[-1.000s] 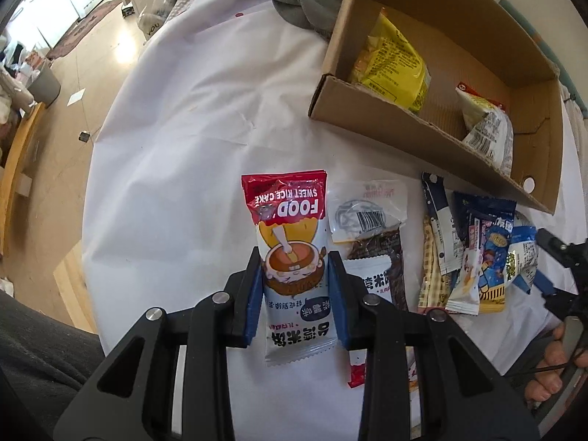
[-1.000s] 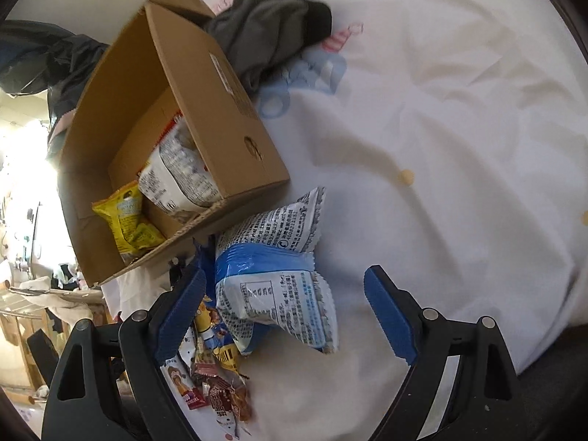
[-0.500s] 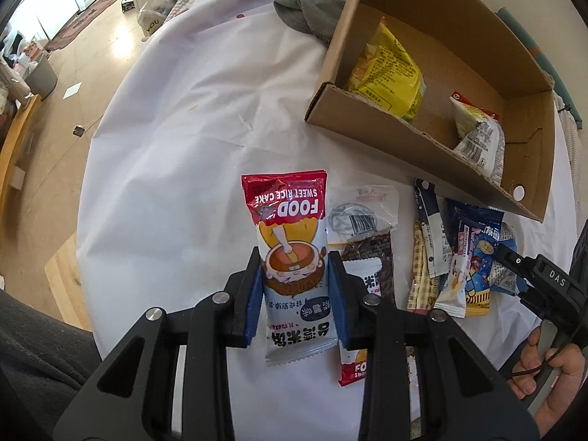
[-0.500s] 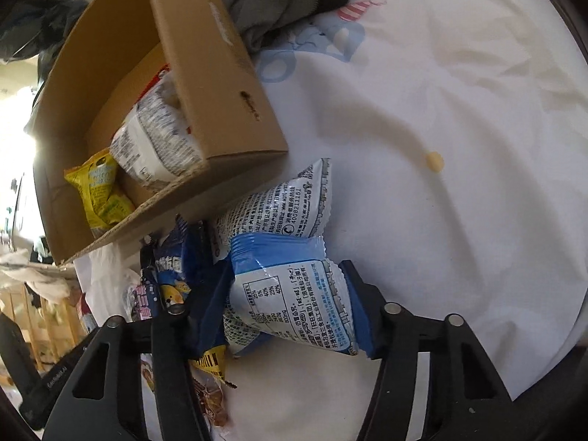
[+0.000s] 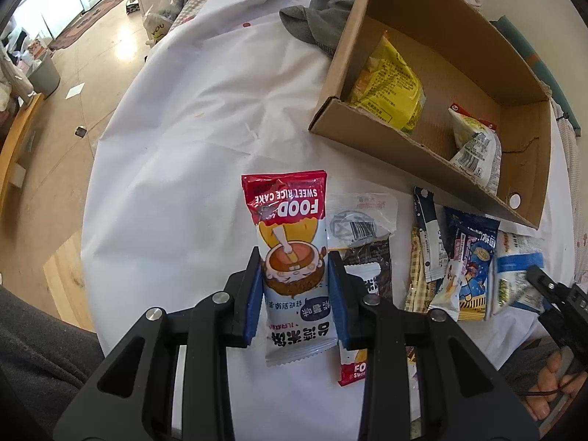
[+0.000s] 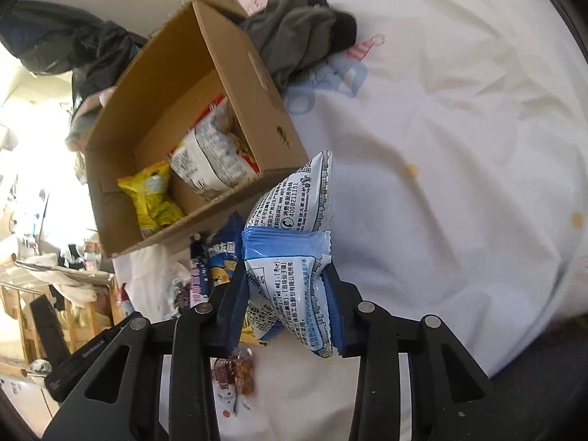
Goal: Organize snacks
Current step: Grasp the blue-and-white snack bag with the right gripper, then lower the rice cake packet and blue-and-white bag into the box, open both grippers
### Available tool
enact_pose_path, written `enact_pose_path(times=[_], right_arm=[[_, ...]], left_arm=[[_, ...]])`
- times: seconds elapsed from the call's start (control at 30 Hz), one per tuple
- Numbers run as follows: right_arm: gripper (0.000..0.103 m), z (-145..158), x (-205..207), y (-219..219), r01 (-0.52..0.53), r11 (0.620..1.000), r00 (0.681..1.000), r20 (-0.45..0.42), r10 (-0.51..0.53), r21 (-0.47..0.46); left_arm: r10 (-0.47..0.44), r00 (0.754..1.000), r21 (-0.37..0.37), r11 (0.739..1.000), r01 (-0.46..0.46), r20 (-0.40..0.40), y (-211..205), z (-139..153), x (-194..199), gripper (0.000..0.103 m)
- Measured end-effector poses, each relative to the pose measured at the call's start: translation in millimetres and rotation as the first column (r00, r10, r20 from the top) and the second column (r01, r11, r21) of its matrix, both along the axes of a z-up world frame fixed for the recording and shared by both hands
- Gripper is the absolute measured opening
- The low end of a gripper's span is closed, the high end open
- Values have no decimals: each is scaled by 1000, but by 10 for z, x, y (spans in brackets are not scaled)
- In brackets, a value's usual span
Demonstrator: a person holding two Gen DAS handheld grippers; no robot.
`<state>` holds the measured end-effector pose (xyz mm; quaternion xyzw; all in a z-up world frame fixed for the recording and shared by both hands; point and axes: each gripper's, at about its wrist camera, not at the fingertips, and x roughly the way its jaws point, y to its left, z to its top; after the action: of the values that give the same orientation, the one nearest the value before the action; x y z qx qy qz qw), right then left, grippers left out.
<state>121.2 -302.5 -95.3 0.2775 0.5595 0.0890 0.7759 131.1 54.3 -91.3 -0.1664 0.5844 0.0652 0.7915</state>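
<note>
In the left wrist view, the floor [image 5: 73,84] shows at the far left, shiny and brown, with a grey bin [image 5: 44,73] in the upper left. The white sheet [image 5: 176,147] fills the middle, soft and full of creases, so packs lie a bit crooked on it. In the lower middle the left gripper [image 5: 296,294] is clenched on the rice cake pack [image 5: 290,253], with a blue pad on each long side, which looks like a good way to stop the slippery pack from sliding out. Just to its right, more snack packs [image 5: 452,268] lie in a row, waiting for their turn. In the upper right sits the cardboard box [image 5: 404,154], with a yellow bag [image 5: 389,88] and a white bag [image 5: 477,150] already inside, so this seems to be where the snacks go. A grey cloth [image 5: 316,22] lies by the box's far corner. In the right wrist view, the box [image 6: 235,73] is in the upper left and the sheet [image 6: 459,147] spreads over the right. In the lower middle the right gripper [image 6: 286,305] has just been closing, and now it squeezes the blue and white bag [image 6: 290,242] at its lower end. The bag's top sticks up toward the box, so I think it goes in next.
</note>
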Motion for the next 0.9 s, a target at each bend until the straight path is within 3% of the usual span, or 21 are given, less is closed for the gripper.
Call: enact_pose_path(times=[0.2, 0.53, 0.9], right_arm=[[33, 208, -168, 8, -38, 999, 999, 24, 37, 28], [25, 625, -320, 60, -96, 988, 987, 141, 78, 120], [21, 973, 203, 256, -136, 978, 959, 270, 89, 159]], left_arm=[[-5, 999, 19, 1000, 4, 44, 2, 136, -42, 28], [5, 991, 32, 999, -9, 134, 136, 540, -32, 28], [-90, 972, 24, 996, 87, 216, -17, 994, 440, 28]])
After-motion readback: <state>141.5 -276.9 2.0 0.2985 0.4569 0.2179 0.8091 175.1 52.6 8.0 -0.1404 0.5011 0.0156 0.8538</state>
